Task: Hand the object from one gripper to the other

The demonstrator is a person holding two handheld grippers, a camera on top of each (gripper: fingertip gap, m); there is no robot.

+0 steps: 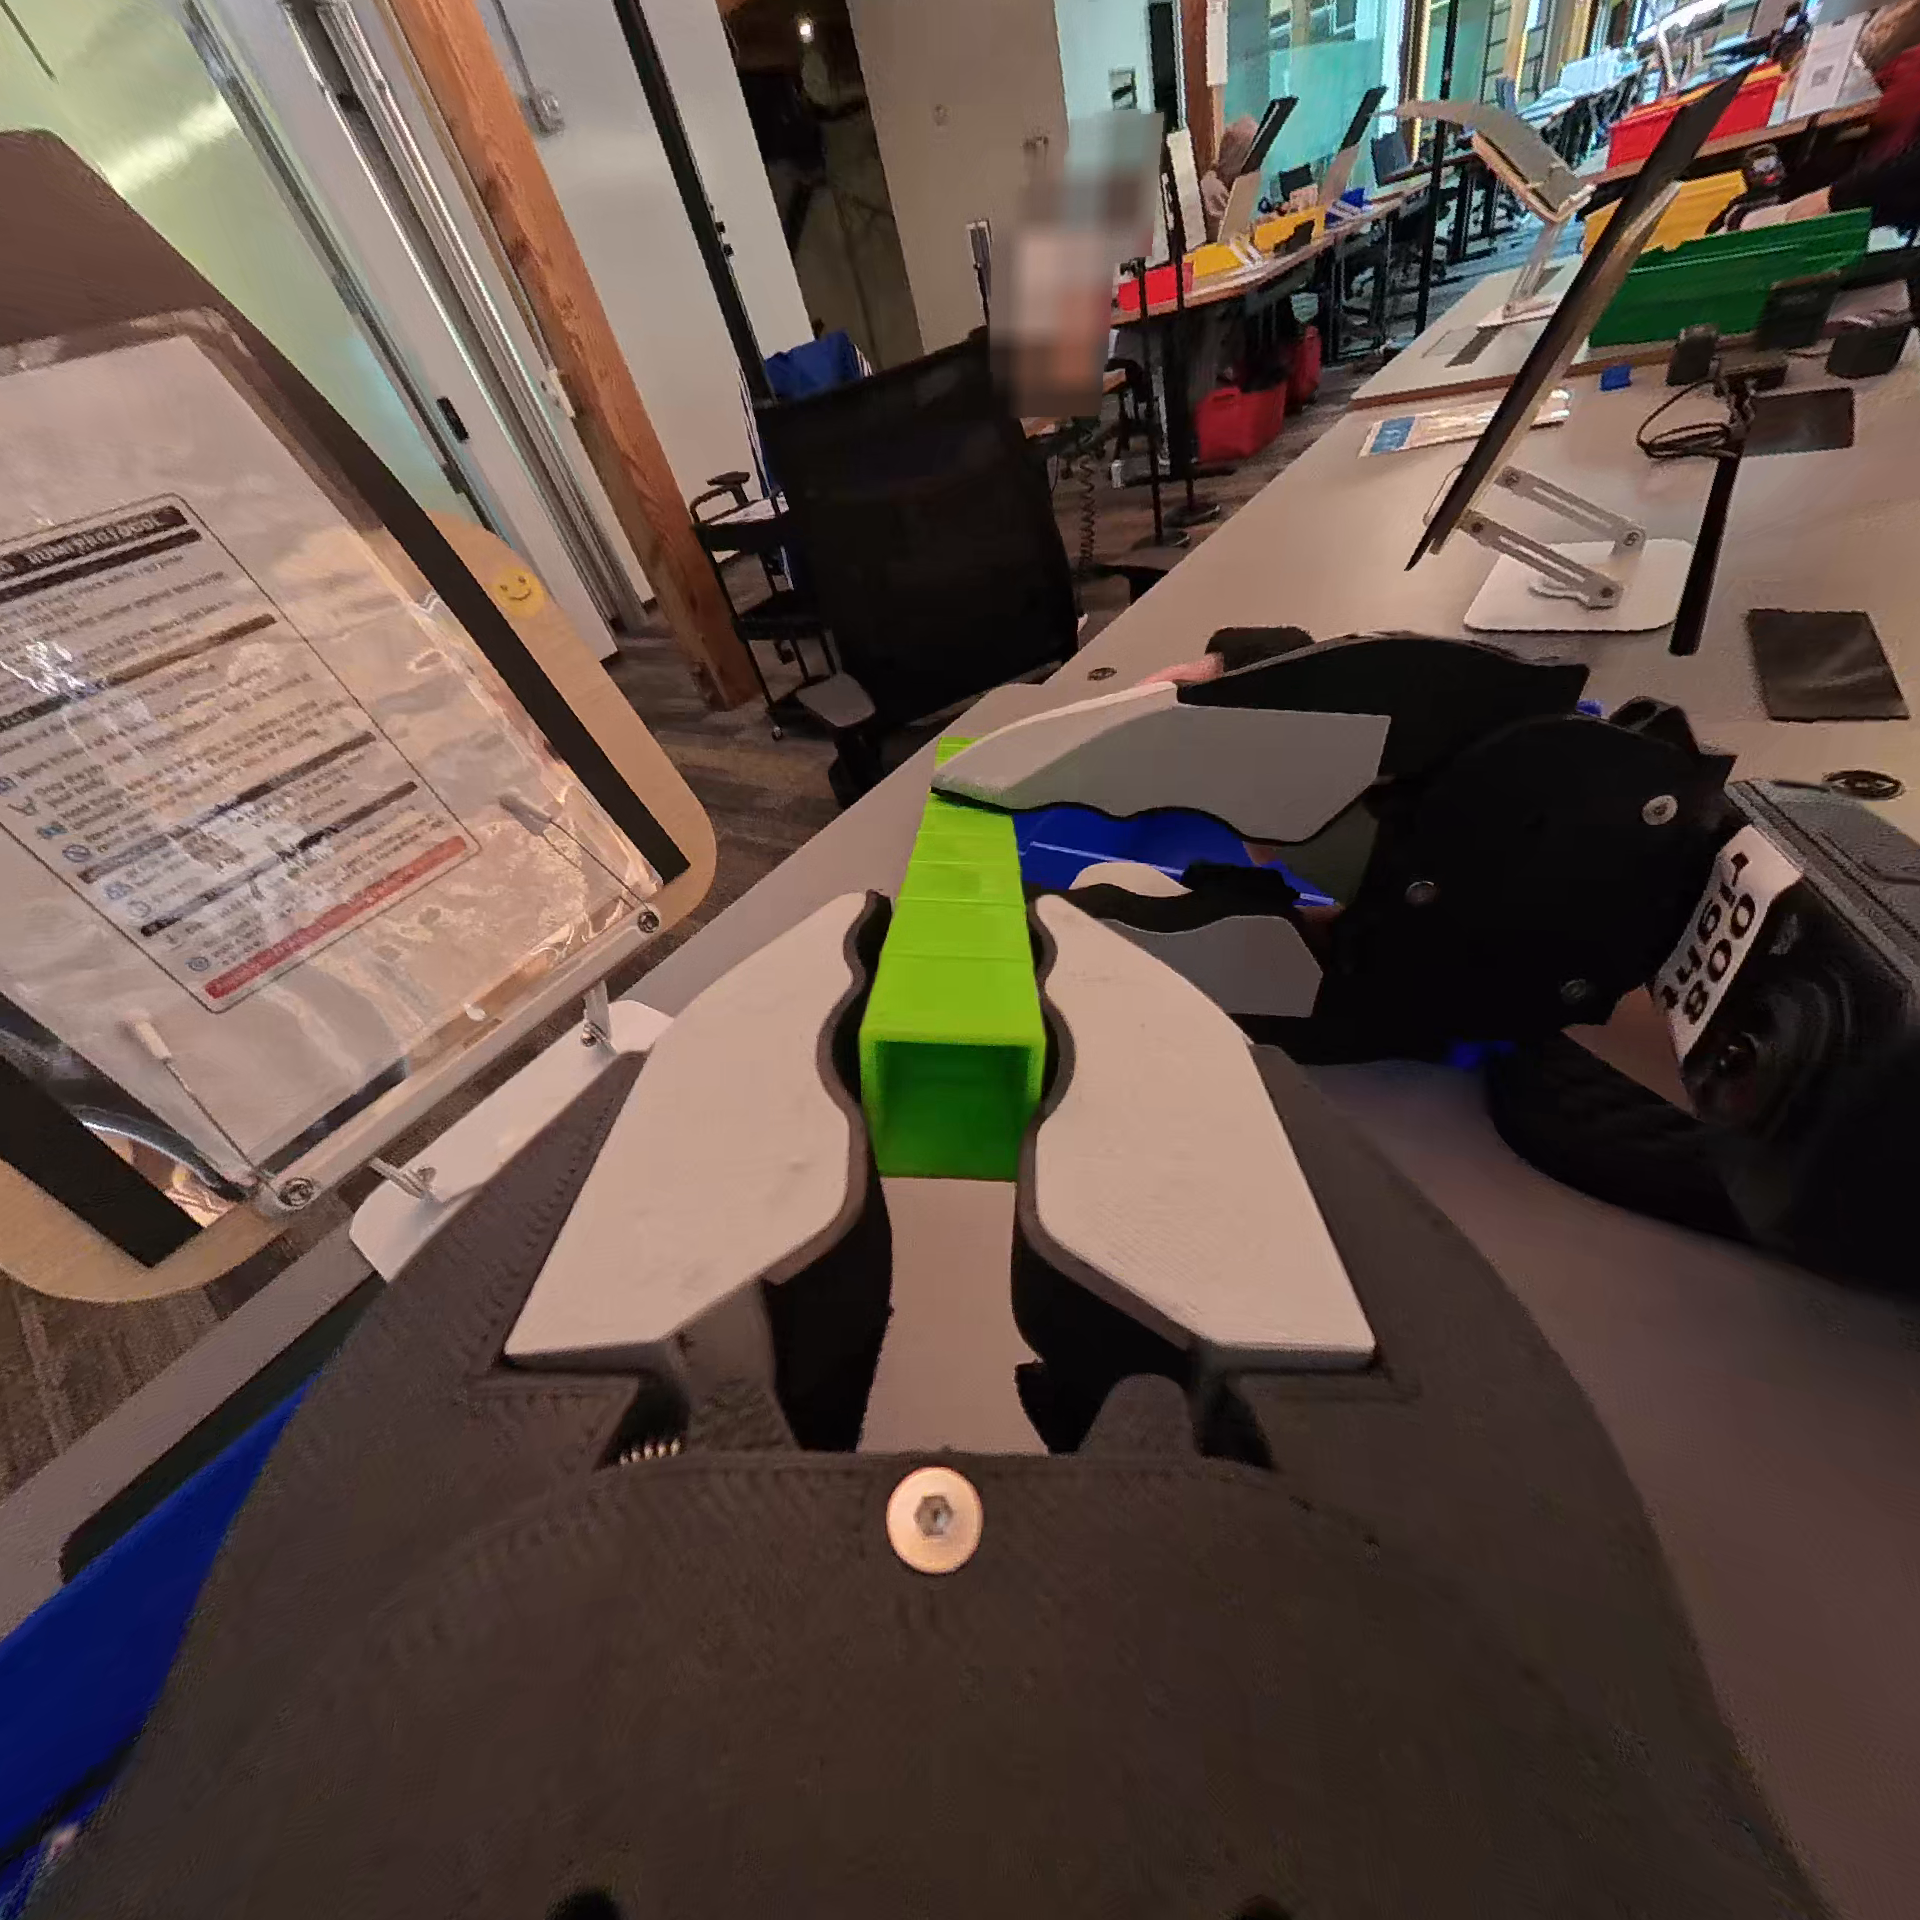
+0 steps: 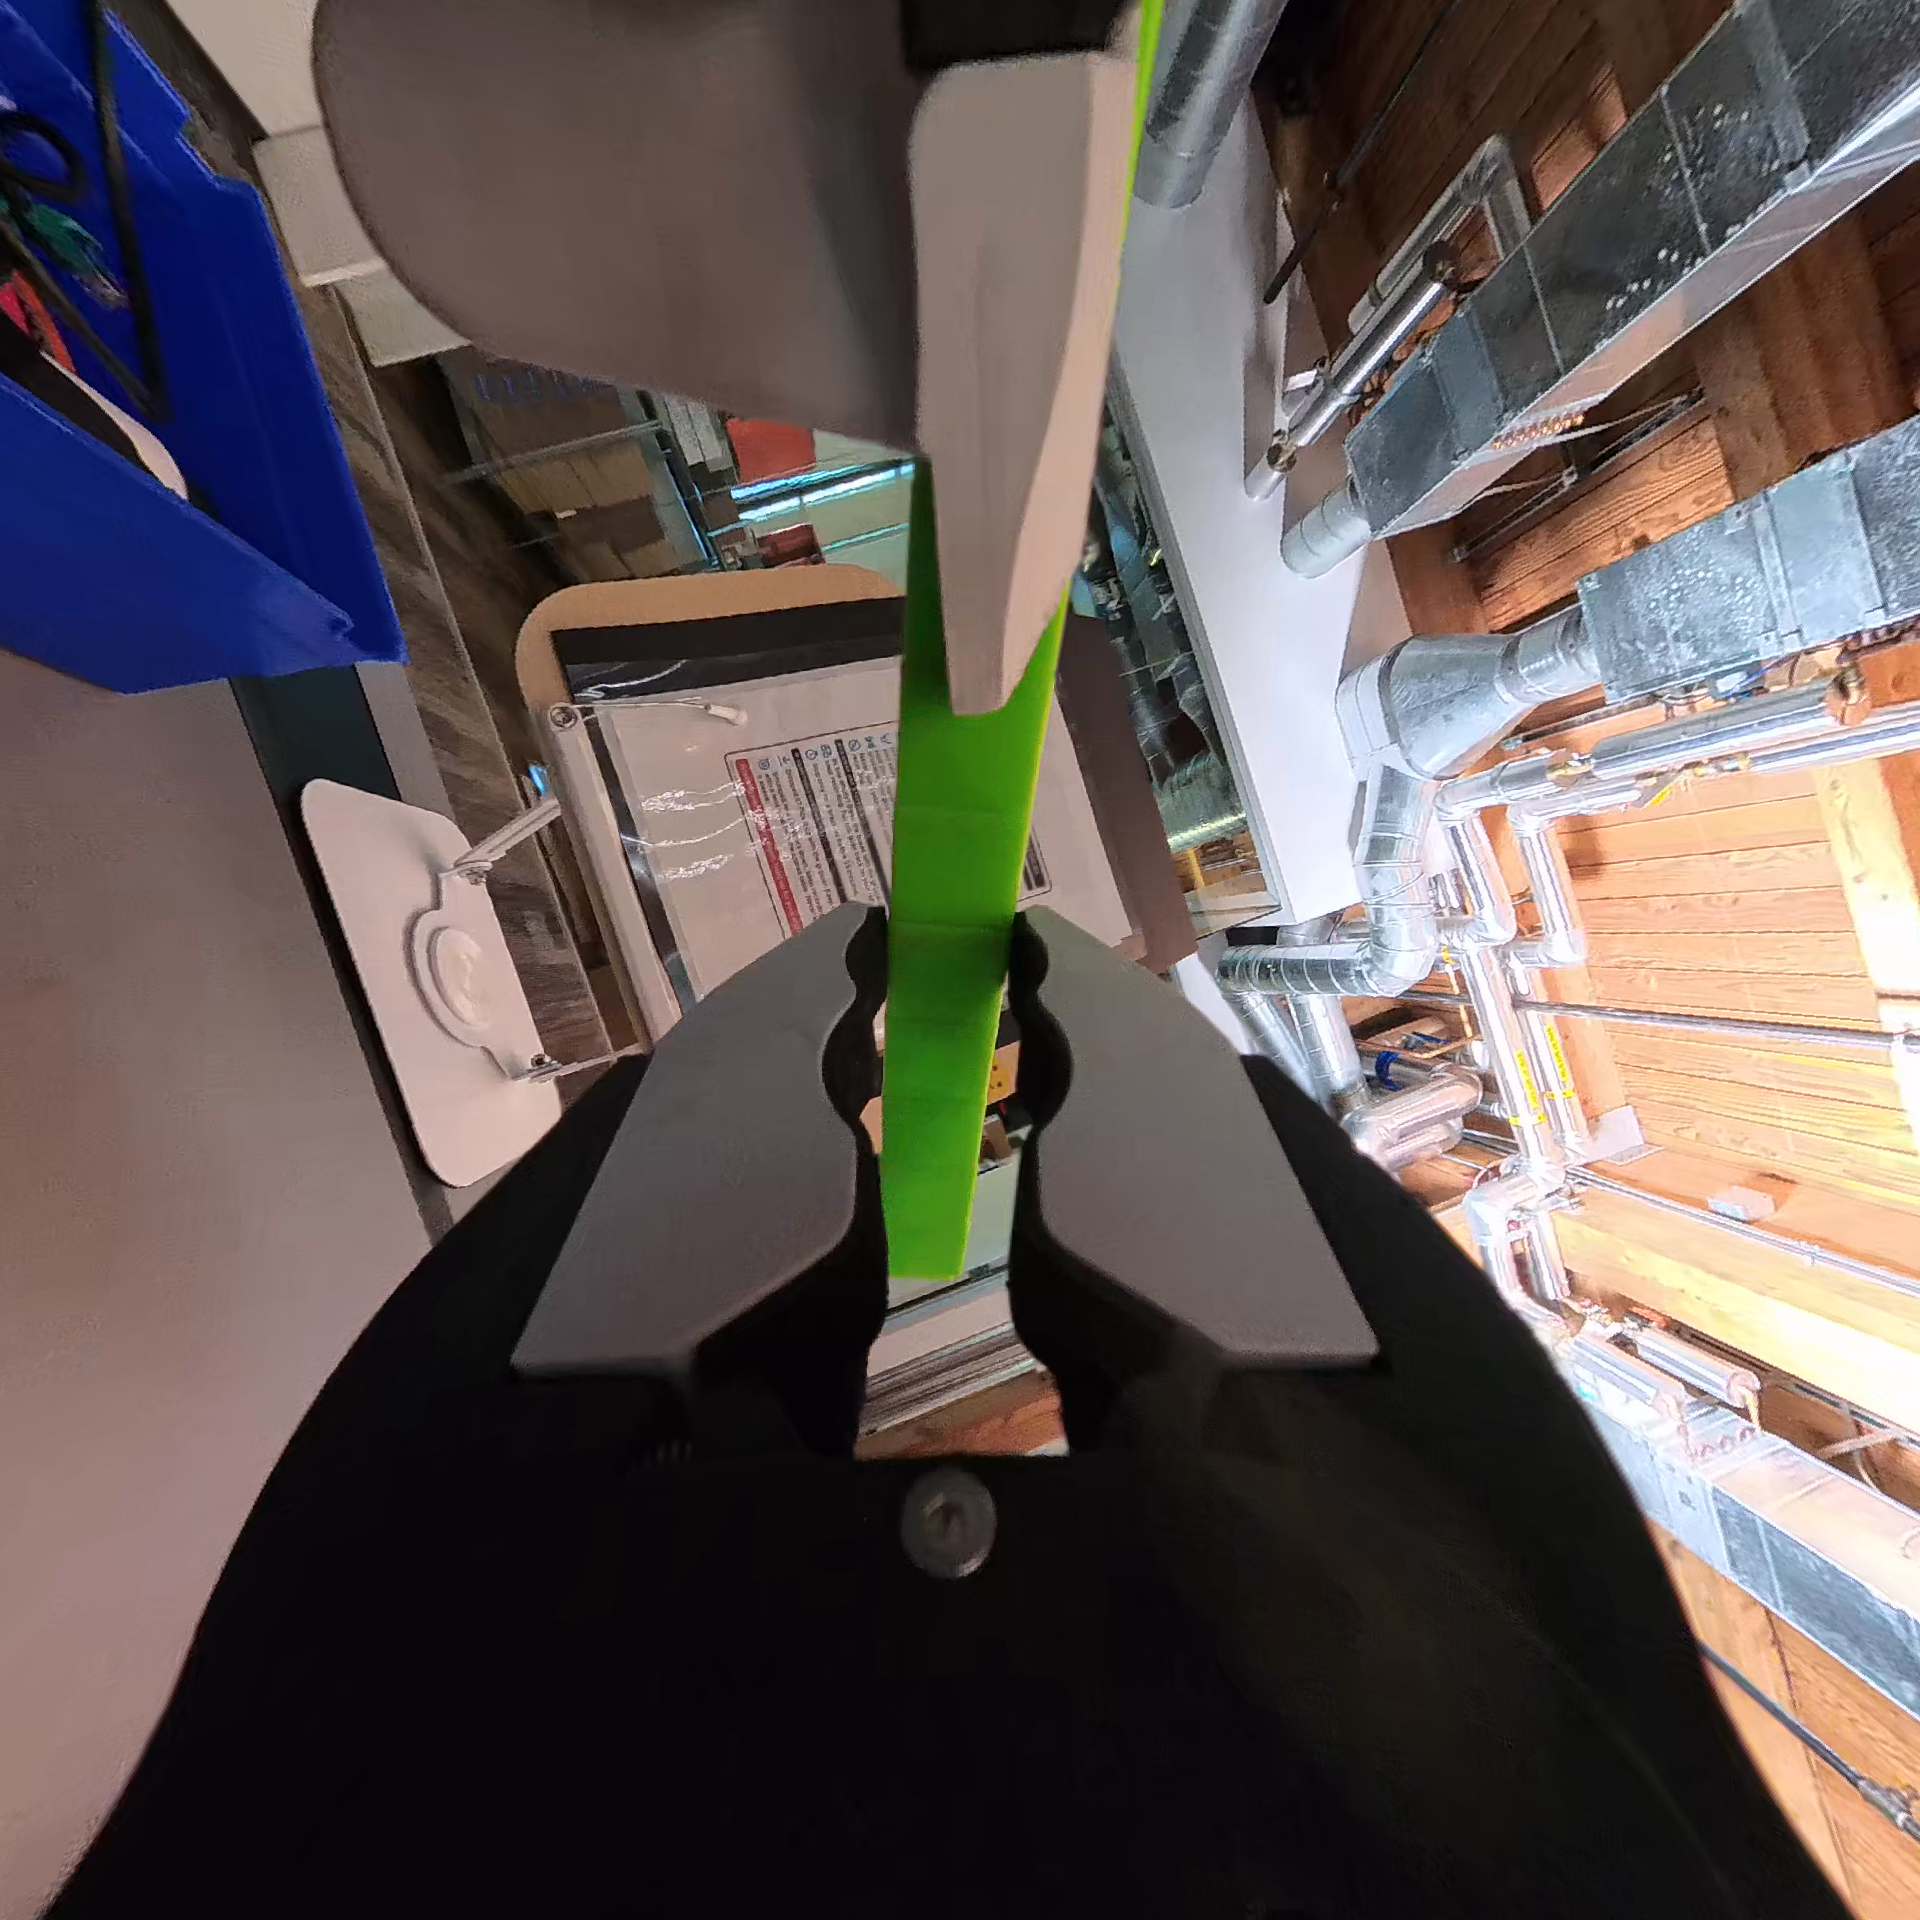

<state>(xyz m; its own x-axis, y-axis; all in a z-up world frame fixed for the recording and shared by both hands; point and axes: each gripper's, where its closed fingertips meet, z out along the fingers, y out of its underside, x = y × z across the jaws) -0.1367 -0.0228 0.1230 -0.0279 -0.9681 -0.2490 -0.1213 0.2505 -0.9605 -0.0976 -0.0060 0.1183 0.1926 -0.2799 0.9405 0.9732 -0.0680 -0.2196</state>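
Behind everything is a big office room with a long grey table and a clear plastic sign stand. A long, hollow, bright green plastic bar is up in the air, held at both ends. The left gripper squeezes the near end tight. The right gripper pinches the other end from the side, its grey fingers touching the bar.

Long lime-green hollow square bar, segmented sides, pinched at both ends, held above the table
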